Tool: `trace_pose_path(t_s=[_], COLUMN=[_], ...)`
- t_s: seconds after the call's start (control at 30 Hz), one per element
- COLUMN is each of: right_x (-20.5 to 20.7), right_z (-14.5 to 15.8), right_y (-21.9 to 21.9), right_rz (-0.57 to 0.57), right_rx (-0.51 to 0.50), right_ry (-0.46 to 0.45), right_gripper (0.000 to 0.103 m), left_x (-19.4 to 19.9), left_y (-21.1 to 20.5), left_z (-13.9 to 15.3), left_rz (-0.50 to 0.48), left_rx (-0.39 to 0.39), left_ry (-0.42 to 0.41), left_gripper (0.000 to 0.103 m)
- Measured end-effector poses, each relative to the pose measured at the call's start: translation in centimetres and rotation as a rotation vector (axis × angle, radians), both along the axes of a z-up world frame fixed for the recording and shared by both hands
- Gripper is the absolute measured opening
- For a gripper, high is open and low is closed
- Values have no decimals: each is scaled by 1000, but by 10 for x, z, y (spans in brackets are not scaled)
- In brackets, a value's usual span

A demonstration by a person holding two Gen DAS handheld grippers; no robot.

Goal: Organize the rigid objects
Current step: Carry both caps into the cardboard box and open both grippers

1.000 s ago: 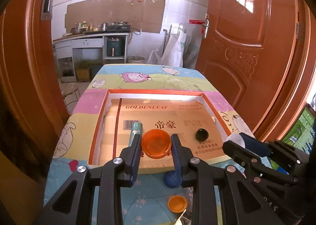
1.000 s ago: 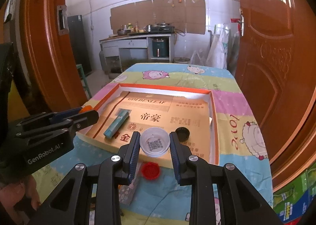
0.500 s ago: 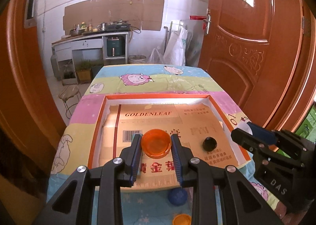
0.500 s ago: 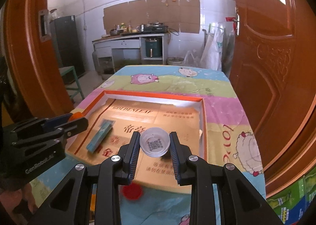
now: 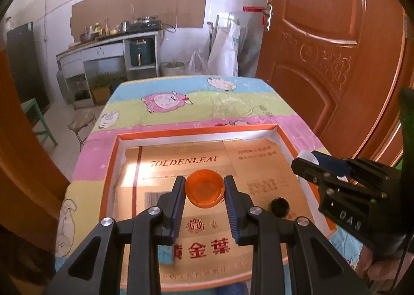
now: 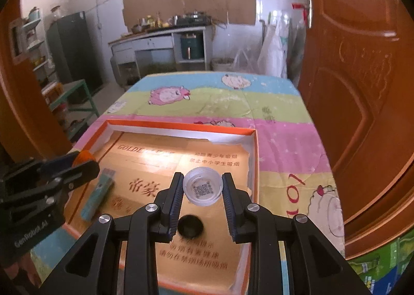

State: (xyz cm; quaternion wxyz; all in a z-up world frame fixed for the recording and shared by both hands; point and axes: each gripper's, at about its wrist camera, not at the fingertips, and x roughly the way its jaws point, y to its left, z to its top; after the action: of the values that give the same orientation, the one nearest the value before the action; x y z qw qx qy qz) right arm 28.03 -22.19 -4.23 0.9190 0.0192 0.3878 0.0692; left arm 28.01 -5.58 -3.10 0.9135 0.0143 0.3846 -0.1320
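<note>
The left tool point(image 5: 204, 191) is gripping a round orange plastic cap point(image 5: 204, 188) between its 2 fingers, above the shallow orange-rimmed cardboard tray point(image 5: 196, 129). The right tool point(image 6: 202, 189) is clamping a round clear plastic cap point(image 6: 202, 186), a small black round cap point(image 6: 190, 225) lying just below it.

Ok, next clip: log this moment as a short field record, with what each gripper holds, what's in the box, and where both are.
left gripper: shut on orange cap, open side up
right gripper: shut on clear cap, QR code visible inside
position: both held over the shallow orange-rimmed box
box contents: black cap, teal stick-shaped pack
box lining: gold cardboard printed GOLDENLEAF
surface: table with cartoon sheep cloth
</note>
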Motion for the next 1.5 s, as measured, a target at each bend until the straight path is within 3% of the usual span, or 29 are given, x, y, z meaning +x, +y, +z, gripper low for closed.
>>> trace_pose_path(t_s=[0.3,0.63,0.9,1.0,1.07,1.17,1.5], right_x=[36,48,51,51,50,48,35], right_z=[-28,-47,-58,-58,-58,-56,-40], right_y=[-5,-8,-8,-4,-1,0,-10], right_rz=[6,-6,-16,-5,10,5,-17], right_rx=[-6,-7,-26,-39,-42,-51,-3], right_ry=[103,157,172,173,168,155,104], right_gripper=[30,31,31,41,46,52,52], left_x=[24,38,40,39,38,35,18], left_y=[-7,-11,-11,-12,-12,-10,-12], left_z=[-26,-54,-66,-67,-67,-66,-51], left_rz=[-19,-44,-44,-61,-65,-65,-89], left_rx=[29,21,45,49,48,39,38], left_ry=[61,130,141,141,138,128,87], left_gripper=[30,30,31,40,54,55,55])
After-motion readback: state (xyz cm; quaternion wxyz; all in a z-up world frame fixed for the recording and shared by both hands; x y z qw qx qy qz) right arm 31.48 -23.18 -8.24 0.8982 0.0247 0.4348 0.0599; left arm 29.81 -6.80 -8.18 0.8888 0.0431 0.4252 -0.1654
